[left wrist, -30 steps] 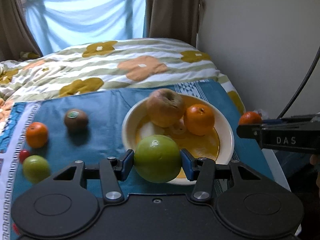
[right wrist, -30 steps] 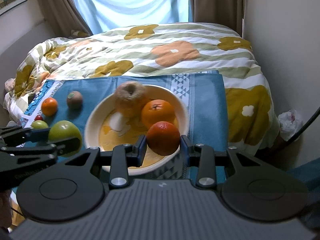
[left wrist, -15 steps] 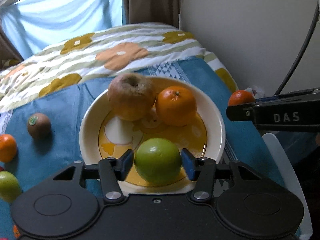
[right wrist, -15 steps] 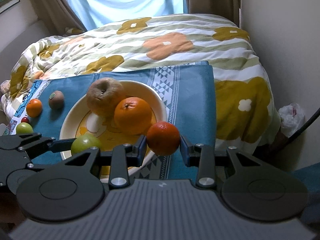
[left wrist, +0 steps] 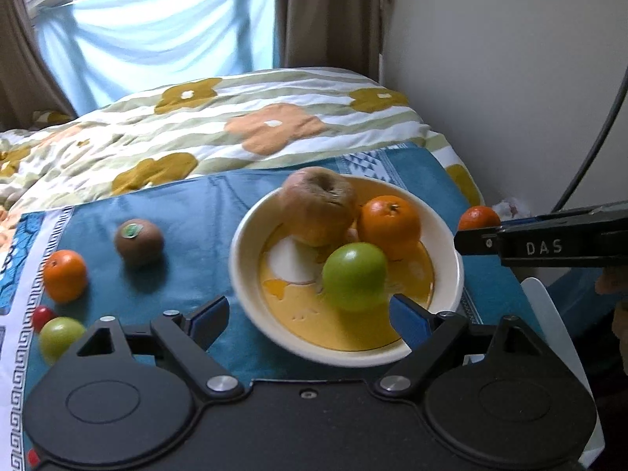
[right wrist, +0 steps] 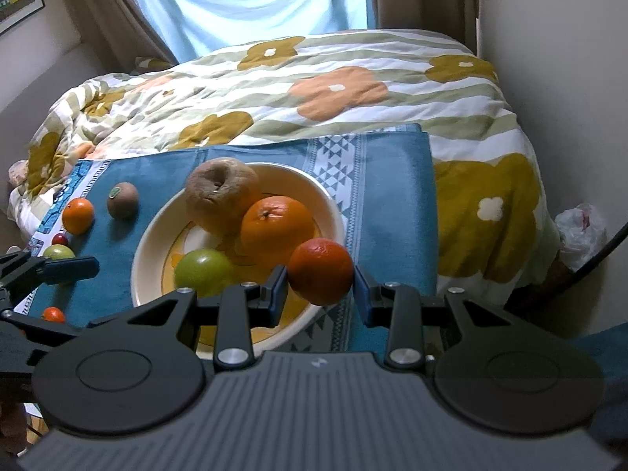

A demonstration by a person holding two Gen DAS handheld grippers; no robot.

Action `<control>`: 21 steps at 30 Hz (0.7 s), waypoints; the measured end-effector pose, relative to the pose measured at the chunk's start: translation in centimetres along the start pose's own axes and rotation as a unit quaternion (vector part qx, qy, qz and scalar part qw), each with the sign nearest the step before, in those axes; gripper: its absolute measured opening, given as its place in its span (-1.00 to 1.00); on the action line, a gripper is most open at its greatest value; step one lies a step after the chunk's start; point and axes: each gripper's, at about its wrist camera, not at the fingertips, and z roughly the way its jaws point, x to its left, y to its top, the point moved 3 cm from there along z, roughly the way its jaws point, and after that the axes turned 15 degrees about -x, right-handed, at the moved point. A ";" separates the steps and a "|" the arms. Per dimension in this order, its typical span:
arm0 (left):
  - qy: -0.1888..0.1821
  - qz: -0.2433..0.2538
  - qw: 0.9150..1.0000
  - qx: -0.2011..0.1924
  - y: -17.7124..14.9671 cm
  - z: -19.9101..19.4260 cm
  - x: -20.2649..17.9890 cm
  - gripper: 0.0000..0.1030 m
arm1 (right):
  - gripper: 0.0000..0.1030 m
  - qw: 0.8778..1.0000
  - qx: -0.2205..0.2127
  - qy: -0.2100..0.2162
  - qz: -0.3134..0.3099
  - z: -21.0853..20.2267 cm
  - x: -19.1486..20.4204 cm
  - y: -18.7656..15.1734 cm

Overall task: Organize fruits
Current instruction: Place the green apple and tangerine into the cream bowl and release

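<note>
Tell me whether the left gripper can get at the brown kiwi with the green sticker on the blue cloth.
Probably yes. The left gripper is open and empty, and the brown kiwi lies alone on bare blue cloth, away from the cream bowl.

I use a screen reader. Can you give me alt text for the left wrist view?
The left gripper has just opened its jaws, leaving a green apple in the bowl beside a brown apple and an orange.
</note>
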 end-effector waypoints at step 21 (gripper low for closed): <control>0.078 -0.059 0.995 -0.010 -1.8 -4.1 4.5 0.77 | 0.01 0.993 0.019 0.051 -0.103 2.6 3.6 -2.5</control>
